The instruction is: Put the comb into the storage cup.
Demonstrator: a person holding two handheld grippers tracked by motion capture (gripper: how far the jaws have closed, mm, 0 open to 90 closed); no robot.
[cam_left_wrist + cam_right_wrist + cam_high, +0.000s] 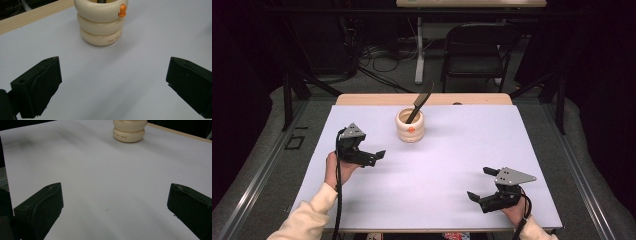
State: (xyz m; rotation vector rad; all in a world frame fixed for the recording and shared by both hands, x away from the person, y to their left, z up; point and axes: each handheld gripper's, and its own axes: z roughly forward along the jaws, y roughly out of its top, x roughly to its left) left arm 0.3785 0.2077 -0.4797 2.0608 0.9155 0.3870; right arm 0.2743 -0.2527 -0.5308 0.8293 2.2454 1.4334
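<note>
Brightly lit white table [462, 170], dark surroundings, soft faint shadows, slightly blurry low-resolution frames

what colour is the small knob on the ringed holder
Orange, on the cream holder; the knob shows best in the left gripper view.

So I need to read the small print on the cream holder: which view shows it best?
The left gripper view: the cream holder sits close, its lettering and orange knob facing the camera. The right gripper view shows it farther off, print tiny. The high view shows it whole, holding a dark utensil, print unreadable.
</note>
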